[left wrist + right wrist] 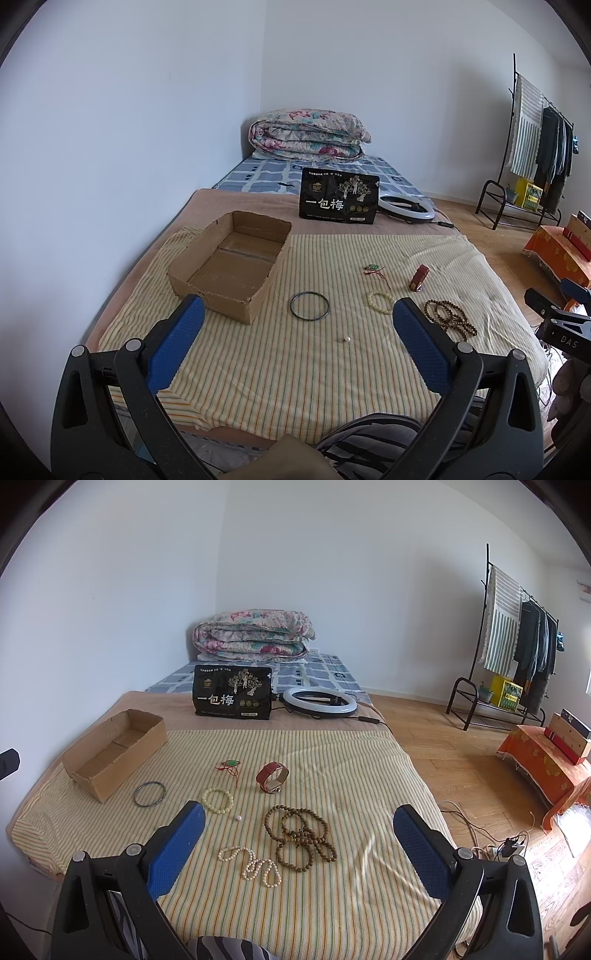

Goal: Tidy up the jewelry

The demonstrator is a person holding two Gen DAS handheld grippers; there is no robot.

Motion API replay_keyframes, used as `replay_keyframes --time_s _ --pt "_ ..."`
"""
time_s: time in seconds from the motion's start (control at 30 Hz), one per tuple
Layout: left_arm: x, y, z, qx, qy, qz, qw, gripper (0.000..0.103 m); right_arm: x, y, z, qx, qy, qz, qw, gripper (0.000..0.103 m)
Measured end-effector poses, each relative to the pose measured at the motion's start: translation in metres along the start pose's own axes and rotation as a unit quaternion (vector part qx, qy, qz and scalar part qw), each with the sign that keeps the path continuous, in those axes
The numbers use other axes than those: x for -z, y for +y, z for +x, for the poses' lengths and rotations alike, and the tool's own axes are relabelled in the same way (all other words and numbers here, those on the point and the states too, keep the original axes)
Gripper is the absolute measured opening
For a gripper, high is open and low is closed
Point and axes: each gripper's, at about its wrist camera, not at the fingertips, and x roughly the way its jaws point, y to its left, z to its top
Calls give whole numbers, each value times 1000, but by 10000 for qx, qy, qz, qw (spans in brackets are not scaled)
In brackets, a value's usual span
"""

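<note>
Both the left tongs (298, 328) and the right tongs (299, 825) stand wide open and hold nothing, above the yellow striped cloth (332, 904) on the bed. Between the right pads lie a white pearl necklace (251, 866), brown wooden bead strands (301, 836), a pale bead bracelet (218, 800) and a red strap watch (272, 777). The dark thin bangle (309, 306) lies just beside the open cardboard box (229, 264). Behind stands a black bag (339, 201) reading "一包梅". The right-hand part of the cloth, toward the bed edge, is free.

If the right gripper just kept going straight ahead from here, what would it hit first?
Probably the pile of brown wooden bead bracelets, which lies on the striped cloth roughly centred between the open right gripper fingers. The white pearl necklace lies just left; depth is uncertain.
</note>
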Motion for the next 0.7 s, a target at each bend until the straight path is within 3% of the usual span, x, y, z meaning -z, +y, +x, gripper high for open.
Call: replay_keyframes --time_s 0.7 --pt "0 8 2 14 -2 -54 10000 103 -2 2 1 10 3 -18 10000 103"
